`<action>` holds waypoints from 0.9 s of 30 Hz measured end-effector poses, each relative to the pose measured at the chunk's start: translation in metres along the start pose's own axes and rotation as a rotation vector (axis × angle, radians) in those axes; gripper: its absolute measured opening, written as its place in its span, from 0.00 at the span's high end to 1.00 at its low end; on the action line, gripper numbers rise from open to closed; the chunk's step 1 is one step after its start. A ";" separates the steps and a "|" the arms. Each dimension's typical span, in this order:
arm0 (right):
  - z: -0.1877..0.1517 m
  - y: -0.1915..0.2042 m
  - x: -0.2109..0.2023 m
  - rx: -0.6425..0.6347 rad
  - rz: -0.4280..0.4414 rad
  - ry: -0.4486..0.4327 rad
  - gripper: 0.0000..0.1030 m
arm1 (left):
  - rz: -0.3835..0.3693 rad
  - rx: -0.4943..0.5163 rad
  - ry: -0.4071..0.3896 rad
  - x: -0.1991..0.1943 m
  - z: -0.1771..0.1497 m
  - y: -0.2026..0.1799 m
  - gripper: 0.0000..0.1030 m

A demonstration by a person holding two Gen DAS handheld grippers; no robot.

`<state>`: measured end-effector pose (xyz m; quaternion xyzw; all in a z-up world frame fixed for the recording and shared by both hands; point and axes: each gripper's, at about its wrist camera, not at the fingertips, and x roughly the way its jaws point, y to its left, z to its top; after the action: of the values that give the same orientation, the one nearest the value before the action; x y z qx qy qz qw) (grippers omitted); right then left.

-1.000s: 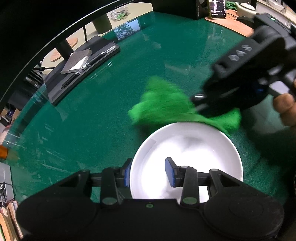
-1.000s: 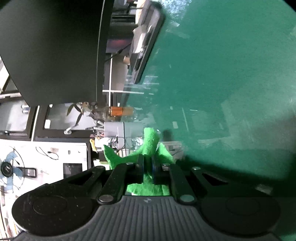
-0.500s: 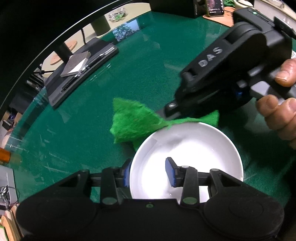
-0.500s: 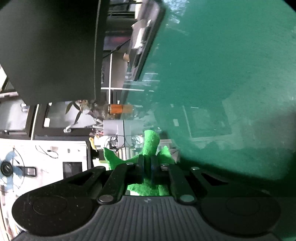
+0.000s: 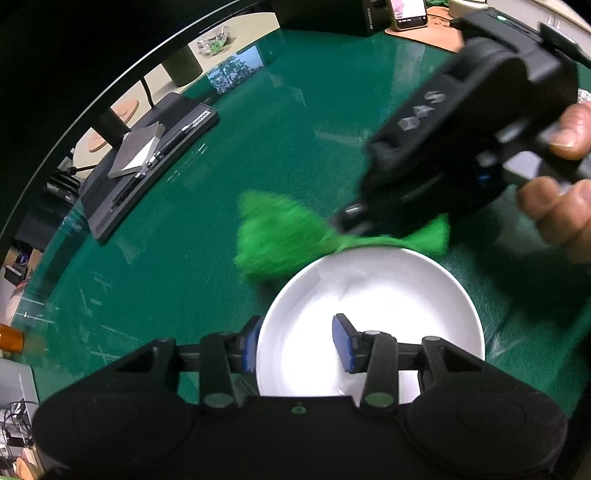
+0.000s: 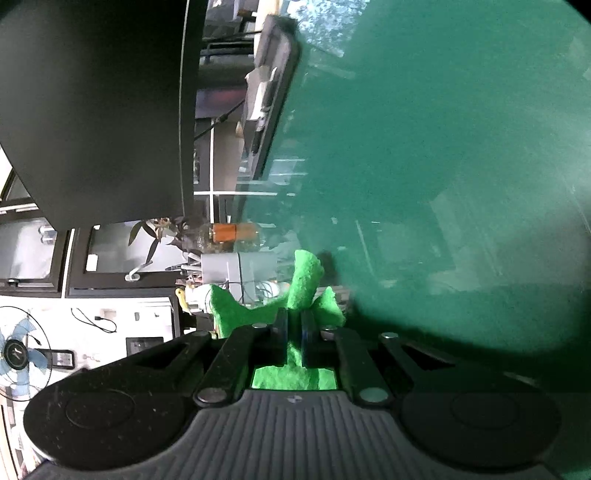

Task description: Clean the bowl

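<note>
A white bowl (image 5: 373,295) stands on the green table (image 5: 295,122), close below my left gripper (image 5: 295,345). Its near left rim lies between that gripper's blue pads (image 5: 341,343), one outside the wall and one inside. The jaws are opening slightly while still holding the bowl. My right gripper (image 5: 334,225), held by a hand (image 5: 554,206), reaches in from the right. It is shut on a green cloth (image 5: 280,236) at the bowl's far rim. In the right wrist view the cloth (image 6: 303,280) sticks out between the shut pads of the right gripper (image 6: 293,317). The bowl is not seen there.
A black monitor base (image 5: 147,166) with a grey notebook on it lies at the back left. A phone (image 5: 408,11) on a tan mat stands at the far edge. An orange-labelled bottle (image 6: 232,232) sits at the table's left side.
The right gripper carried the green cloth leftward along the bowl's far rim and came closer to the camera; the cloth is blurred now. The bowl and left gripper stayed put.
</note>
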<state>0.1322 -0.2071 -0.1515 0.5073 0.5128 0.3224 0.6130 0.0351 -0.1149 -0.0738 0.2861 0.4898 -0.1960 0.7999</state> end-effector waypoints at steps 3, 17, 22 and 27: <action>-0.001 0.002 0.002 -0.009 -0.005 -0.002 0.93 | 0.007 -0.006 -0.008 -0.001 -0.001 -0.002 0.61; -0.018 -0.026 -0.039 0.075 -0.023 -0.048 0.93 | 0.018 -0.266 -0.021 -0.012 -0.021 0.017 0.62; -0.021 -0.025 -0.041 0.064 -0.032 -0.050 0.93 | 0.024 -0.213 -0.009 -0.009 -0.023 0.010 0.69; -0.020 -0.022 -0.042 0.066 -0.050 -0.049 0.92 | 0.010 -0.161 -0.010 -0.007 -0.019 0.011 0.69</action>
<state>0.0994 -0.2462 -0.1586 0.5220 0.5206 0.2773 0.6160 0.0260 -0.0939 -0.0714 0.2222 0.4987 -0.1535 0.8236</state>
